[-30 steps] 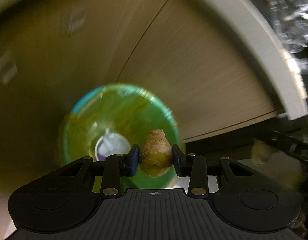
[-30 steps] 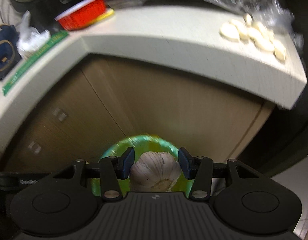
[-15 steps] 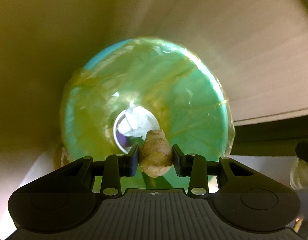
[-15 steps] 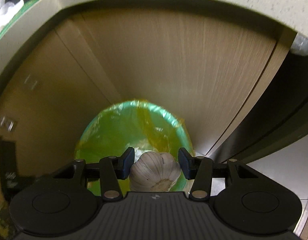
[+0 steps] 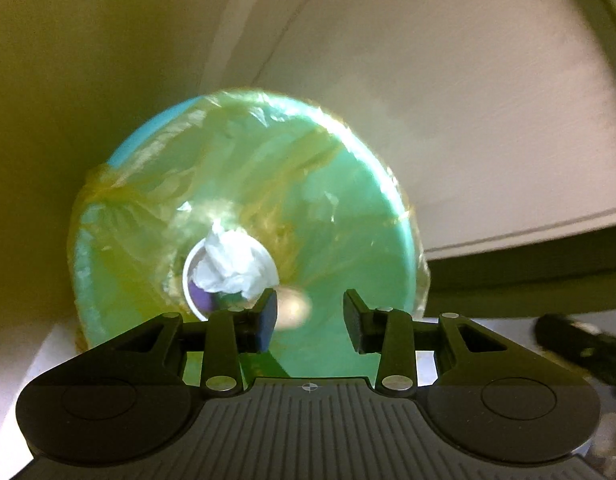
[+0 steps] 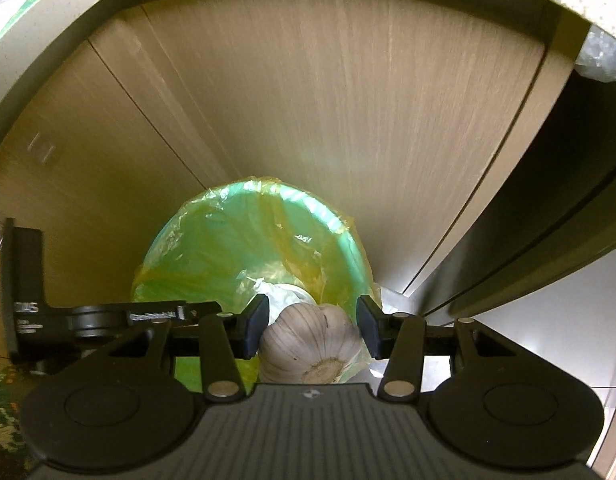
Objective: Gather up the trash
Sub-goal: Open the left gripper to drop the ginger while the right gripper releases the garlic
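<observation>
The right gripper (image 6: 311,326), clenched on a white garlic bulb (image 6: 309,344), hangs directly above the green plastic-lined round bin (image 6: 212,248), while the left gripper (image 5: 309,318) stands released.

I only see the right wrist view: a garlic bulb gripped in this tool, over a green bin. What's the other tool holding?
Observer: Nothing gripped. The left tool is open over the same bin, with a blurred tan lump loose between its pads.
Visitor: Is anything lying in the bin already?
Observer: Yes. At the bottom there is a white cup with crumpled tissue stuffed in it.
</observation>
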Demonstrator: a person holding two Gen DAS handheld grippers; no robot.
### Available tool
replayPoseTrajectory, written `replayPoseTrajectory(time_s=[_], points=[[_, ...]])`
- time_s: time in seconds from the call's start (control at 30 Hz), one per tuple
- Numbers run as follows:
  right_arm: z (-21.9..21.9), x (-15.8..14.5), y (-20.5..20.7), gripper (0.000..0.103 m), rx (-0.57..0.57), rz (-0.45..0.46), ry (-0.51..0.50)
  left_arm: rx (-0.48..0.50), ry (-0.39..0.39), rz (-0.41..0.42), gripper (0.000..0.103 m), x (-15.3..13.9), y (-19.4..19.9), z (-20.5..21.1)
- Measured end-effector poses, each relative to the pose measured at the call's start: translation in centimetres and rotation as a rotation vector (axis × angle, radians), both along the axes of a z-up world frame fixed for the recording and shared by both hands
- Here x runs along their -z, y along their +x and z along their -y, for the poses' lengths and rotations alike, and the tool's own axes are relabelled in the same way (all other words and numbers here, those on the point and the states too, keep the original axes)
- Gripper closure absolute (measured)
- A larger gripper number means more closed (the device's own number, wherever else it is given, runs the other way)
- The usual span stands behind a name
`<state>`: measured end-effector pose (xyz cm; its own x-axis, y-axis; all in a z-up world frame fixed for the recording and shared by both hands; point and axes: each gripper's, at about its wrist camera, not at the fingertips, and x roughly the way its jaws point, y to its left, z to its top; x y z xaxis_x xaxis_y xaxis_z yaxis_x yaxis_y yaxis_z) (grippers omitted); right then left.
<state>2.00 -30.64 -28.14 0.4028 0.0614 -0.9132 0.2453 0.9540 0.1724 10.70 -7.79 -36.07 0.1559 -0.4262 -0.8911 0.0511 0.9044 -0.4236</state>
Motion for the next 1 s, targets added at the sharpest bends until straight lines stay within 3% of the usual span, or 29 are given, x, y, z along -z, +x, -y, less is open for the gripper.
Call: replayPoseTrajectory(time_s=[0.43,0.57,0.77,1.0], points=[[-3.2,3.3,4.6,0.055,-0.118,-0.035,0.036,-0.156,-0.014,0.004,0.063,-4.1,-2.9,-7.6],[-3.7,4.9,6.8,0.055,-0.118,-0.056,0.109,-0.158,-0.03,0.009,0.063,-4.8,-3.3,-8.3],[-3.9,6.9,8.4,0.055,-0.102,-0.114,0.124,-0.169,-0.035,0.007,0.063,-5.1,-3.1,-8.9],[-2.6,5.4,6.6,0.055,-0.032,-0.09,0.154,-0.108,0.003,0.027,0.063,-6.9,-2.7,-7.6]])
